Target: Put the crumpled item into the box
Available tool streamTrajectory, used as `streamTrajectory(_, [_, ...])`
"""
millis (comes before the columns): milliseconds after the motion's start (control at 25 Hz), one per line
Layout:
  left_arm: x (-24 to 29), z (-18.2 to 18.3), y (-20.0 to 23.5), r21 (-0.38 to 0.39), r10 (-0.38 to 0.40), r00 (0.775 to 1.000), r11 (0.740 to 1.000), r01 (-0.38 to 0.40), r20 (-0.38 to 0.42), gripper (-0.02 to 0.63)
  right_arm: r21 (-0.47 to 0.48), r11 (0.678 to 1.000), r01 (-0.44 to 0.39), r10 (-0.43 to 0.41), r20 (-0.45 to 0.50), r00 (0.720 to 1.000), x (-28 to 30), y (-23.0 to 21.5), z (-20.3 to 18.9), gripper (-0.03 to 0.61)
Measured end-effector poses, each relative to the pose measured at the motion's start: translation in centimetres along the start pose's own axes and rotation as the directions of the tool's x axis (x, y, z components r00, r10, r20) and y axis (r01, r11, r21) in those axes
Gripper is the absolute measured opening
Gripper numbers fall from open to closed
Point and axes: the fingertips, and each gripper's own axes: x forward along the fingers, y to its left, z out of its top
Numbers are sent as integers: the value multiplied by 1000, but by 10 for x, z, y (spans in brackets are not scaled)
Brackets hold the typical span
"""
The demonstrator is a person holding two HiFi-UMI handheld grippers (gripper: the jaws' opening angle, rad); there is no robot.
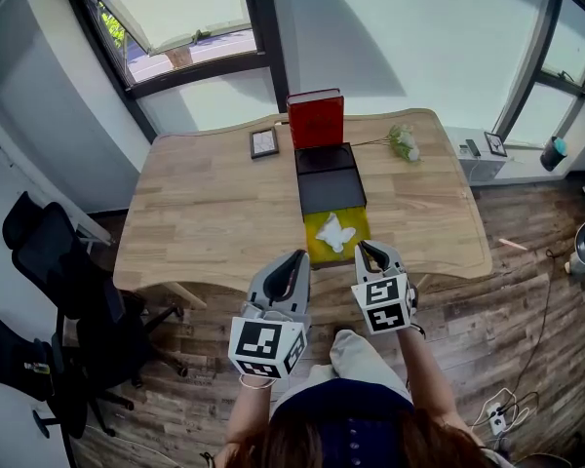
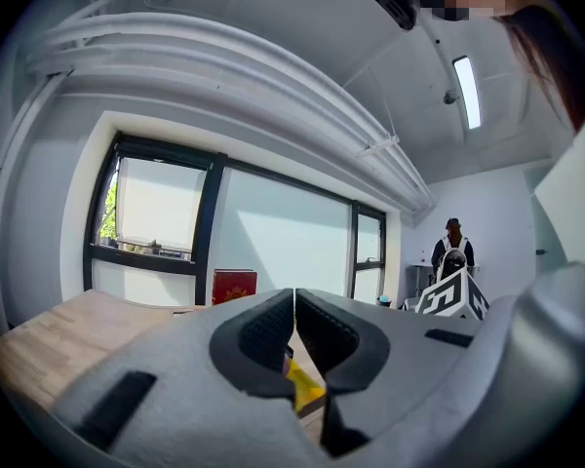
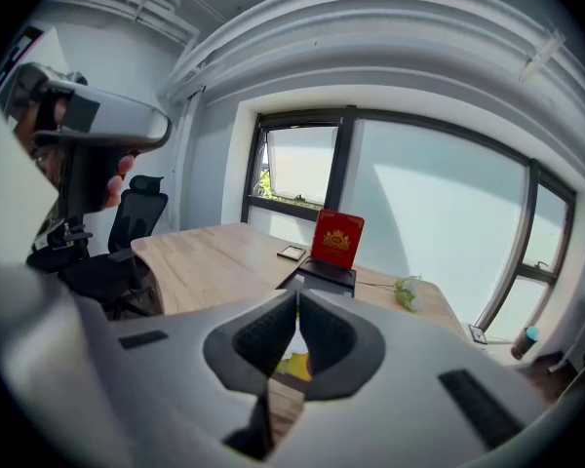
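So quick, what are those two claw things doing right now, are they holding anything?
Left gripper: jaws closed together, holding nothing.
Right gripper: jaws closed together, holding nothing.

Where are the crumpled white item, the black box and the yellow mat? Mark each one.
crumpled white item point(image 1: 336, 232), head view, on its middle folds.
black box point(image 1: 331, 193), head view, on its bare inner floor.
yellow mat point(image 1: 317, 249), head view, on its bare left part.

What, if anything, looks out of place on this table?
A crumpled white item lies on the yellow sheet, outside the black box, and a flower sprig lies loose on the table. Nothing looks spilled or broken.
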Motion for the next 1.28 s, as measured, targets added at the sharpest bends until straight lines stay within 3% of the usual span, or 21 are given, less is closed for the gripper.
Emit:
streamTrajectory(640, [-59, -5, -21, -20, -33, 999, 999, 34, 27, 29, 43, 998, 49, -53, 93, 994, -69, 30, 20, 31])
streamTrajectory(1280, [-58, -5, -25, -20, -27, 999, 999, 28, 39, 29, 77, 994, 78, -92, 208, 974, -116, 25, 47, 29])
